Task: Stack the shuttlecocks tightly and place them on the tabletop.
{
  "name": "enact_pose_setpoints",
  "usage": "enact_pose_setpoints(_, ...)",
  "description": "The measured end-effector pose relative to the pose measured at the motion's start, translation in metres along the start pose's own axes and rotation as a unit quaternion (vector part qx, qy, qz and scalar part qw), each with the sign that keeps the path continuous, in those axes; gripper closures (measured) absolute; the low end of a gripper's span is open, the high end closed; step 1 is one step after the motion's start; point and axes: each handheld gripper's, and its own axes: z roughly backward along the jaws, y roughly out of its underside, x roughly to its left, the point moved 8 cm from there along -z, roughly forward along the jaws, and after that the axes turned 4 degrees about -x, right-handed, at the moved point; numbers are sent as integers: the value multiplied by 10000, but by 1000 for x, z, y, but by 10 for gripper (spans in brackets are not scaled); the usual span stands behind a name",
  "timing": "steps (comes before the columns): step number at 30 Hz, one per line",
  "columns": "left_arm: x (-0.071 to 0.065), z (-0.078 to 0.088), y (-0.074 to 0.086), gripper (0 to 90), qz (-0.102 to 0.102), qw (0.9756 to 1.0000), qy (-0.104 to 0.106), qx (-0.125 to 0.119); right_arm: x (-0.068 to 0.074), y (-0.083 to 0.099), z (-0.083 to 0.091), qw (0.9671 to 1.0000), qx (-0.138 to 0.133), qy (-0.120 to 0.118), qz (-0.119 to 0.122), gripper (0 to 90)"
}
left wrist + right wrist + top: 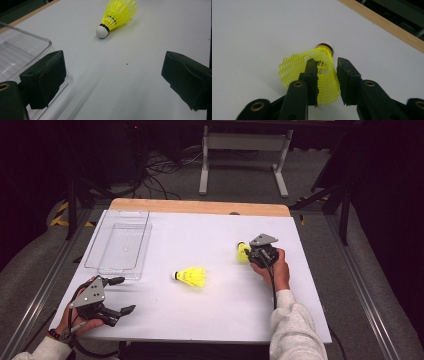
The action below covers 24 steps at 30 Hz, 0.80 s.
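Two yellow mesh shuttlecocks with white caps are on the white table. One shuttlecock (191, 276) (117, 13) lies on its side in the middle, apart from both grippers. My right gripper (249, 253) (327, 62), right of centre, is shut on the skirt of the other shuttlecock (242, 251) (292, 67); the mesh is squashed between the jaws and its cap points away from me. My left gripper (125, 295) (112, 75) rests near the front left corner, open, with bare table between its jaws.
A clear plastic tray (100, 240) (25, 47) with nothing in it stands at the left, just beyond my left gripper. The table's wooden far edge (200, 206) runs along the back. Cables and a stand's legs lie on the floor beyond.
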Motion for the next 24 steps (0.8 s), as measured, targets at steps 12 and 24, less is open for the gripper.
enact_pose_setpoints(12, 0, 1, 0, 66, -2, 10000, -10, -22, -3, 0, 6, 9998, -153, 115, -77, 900)
enact_pose_setpoints(24, 0, 1, -1, 65, -12, 10000, -30, -8, 16, -21, 40, 9963, -756, -326, 230, 900)
